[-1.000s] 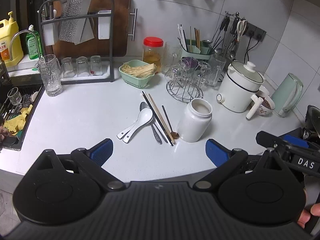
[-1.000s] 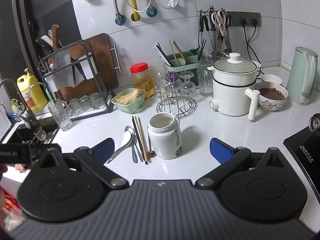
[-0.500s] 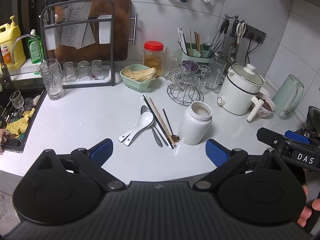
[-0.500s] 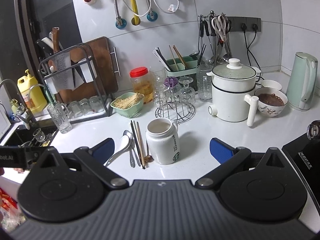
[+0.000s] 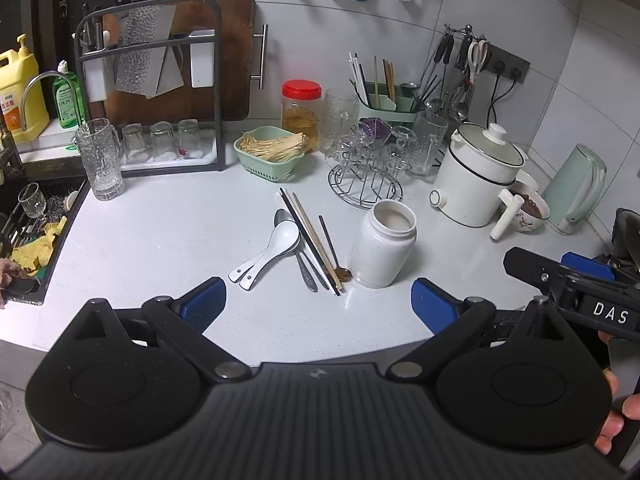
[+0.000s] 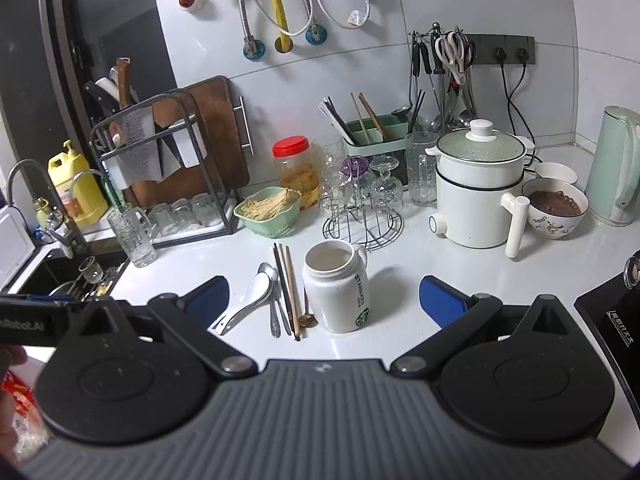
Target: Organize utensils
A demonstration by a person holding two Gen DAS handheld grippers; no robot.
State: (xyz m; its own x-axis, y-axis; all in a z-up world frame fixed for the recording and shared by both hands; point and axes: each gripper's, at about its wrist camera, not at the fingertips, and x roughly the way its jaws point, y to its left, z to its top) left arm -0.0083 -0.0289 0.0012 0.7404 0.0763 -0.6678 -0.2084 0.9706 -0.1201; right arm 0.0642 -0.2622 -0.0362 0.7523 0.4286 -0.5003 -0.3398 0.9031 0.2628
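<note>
We read "STARBUCKS" in green, running vertically above the round logo, on the white mug on the tabletop. White letters "DAS" stand on the right gripper body in the left wrist view; "nRobot.AI" shows, cut off, on the left gripper body. Print on the yellow detergent bottle is unreadable

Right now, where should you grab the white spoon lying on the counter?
Grab the white spoon by its thin handle, coming straight down from above. It lies flat, and the handle end points away from the chopsticks and mug, so the fingers have room either side. The bowl end is crowded.
</note>
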